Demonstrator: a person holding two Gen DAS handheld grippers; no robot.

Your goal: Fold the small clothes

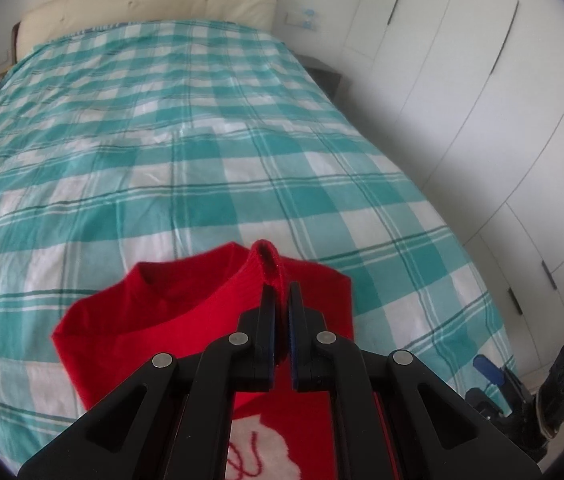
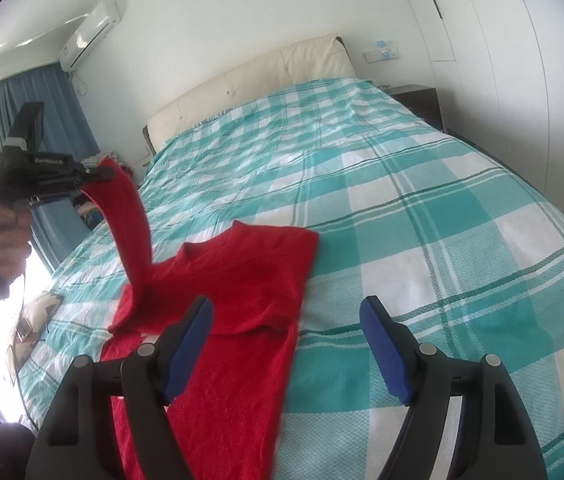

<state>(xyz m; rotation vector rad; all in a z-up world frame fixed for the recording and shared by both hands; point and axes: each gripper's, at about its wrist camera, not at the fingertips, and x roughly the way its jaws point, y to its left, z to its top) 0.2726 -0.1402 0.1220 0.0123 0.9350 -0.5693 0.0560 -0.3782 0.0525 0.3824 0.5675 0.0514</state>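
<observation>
Sweater (image 2: 242, 280), red, lies flat on the bed (image 2: 421, 208) near its foot end. Left hand-held gripper (image 1: 280, 300) is clenched on one sleeve cuff (image 1: 268, 258), holding that sleeve raised above the sweater body at the bed's left edge. Right hand-held gripper (image 2: 285, 320) is released, jaws spread wide, hovering above the sweater's right edge with nothing grasped between its blue pads (image 2: 381, 344).
</observation>
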